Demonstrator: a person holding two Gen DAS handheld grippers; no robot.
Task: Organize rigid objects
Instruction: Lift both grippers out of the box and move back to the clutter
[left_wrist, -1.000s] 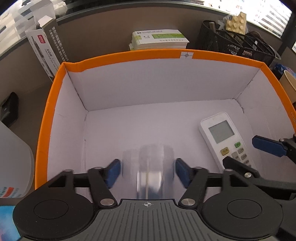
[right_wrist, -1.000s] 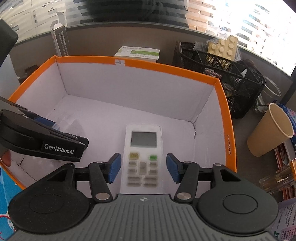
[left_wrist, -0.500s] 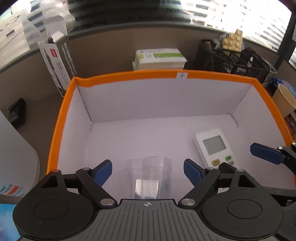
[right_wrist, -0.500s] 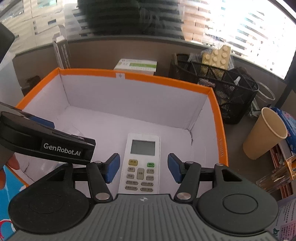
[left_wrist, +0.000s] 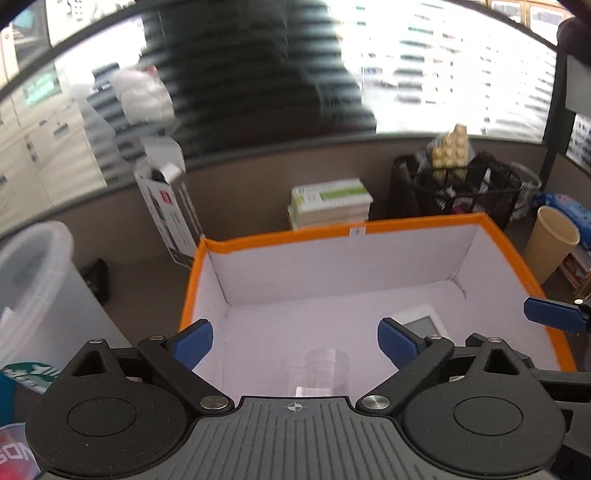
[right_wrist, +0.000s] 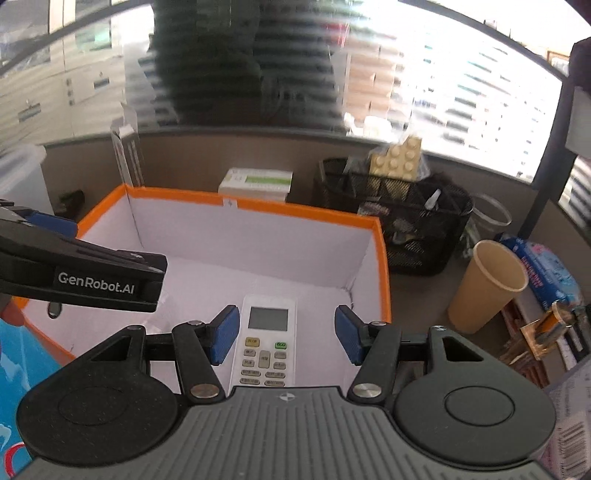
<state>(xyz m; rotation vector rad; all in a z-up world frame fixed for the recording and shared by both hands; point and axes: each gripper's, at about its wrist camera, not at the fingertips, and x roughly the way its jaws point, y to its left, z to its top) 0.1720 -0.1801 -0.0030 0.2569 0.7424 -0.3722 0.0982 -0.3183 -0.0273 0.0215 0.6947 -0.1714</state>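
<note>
1. With its jaws just spread wide, the left gripper (left_wrist: 293, 341) hangs above the clear cup (left_wrist: 320, 371), which stands free in the box (left_wrist: 424, 224).
2. Right gripper (right_wrist: 283, 334), half open and gripping nothing, sits over the remote (right_wrist: 266, 341); its long axis runs straight between the pads.
3. Both items look placed; the paper cup (right_wrist: 487, 286) outside lies nearer the right gripper.
</note>
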